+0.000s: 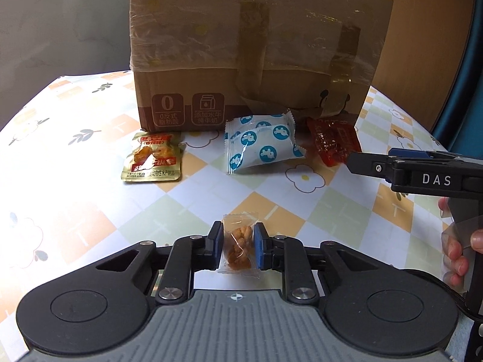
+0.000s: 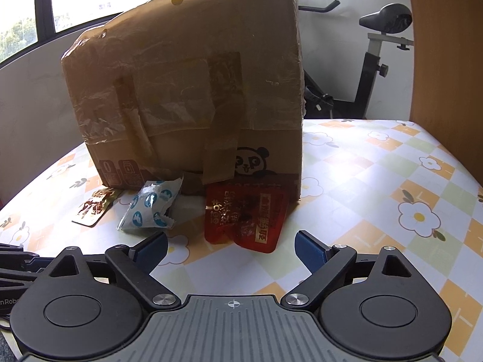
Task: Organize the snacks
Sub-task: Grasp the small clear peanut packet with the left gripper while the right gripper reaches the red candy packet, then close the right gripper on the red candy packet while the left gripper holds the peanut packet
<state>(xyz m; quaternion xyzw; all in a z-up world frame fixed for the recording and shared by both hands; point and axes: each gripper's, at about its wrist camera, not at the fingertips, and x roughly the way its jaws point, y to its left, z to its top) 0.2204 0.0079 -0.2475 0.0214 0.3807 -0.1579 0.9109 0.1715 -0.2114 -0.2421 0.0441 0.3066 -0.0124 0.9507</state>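
From the left wrist camera, the left claw (image 1: 238, 246) is pinching a small clear plastic packet of golden fried twist snack (image 1: 238, 249), its blue pads pressed against the packet's two sides just above the desk (image 1: 75, 199), which wears a checked cloth of orange, green and white squares with flowers. Toward the far edge stands a big brown cardboard box (image 1: 256, 48) patched with clear and brown tape. Three snacks lie in a row along its foot: a gold foil pouch with red lettering (image 1: 152, 158) to the left, a white pillow-shaped packet with blue round marks (image 1: 261, 144) in the middle leaning up on the box, and a translucent red sachet (image 1: 332, 143) to the right. The right claw (image 1: 365, 163) reaches in from the right edge, its tip just beside the red sachet; a person's fingers (image 1: 459, 259) show on its handle.

From the right wrist camera, the right claw (image 2: 231, 247) has its jaws spread wide with nothing gripped; the red sachet (image 2: 244, 220) lies just ahead of the gap, its top edge propped on the cardboard box (image 2: 187, 90). The white and blue packet (image 2: 151, 208) and the gold pouch (image 2: 93, 208) lie further left. Beyond the desk's (image 2: 377, 187) far edge stands an exercise bike (image 2: 380, 54) before the windows.
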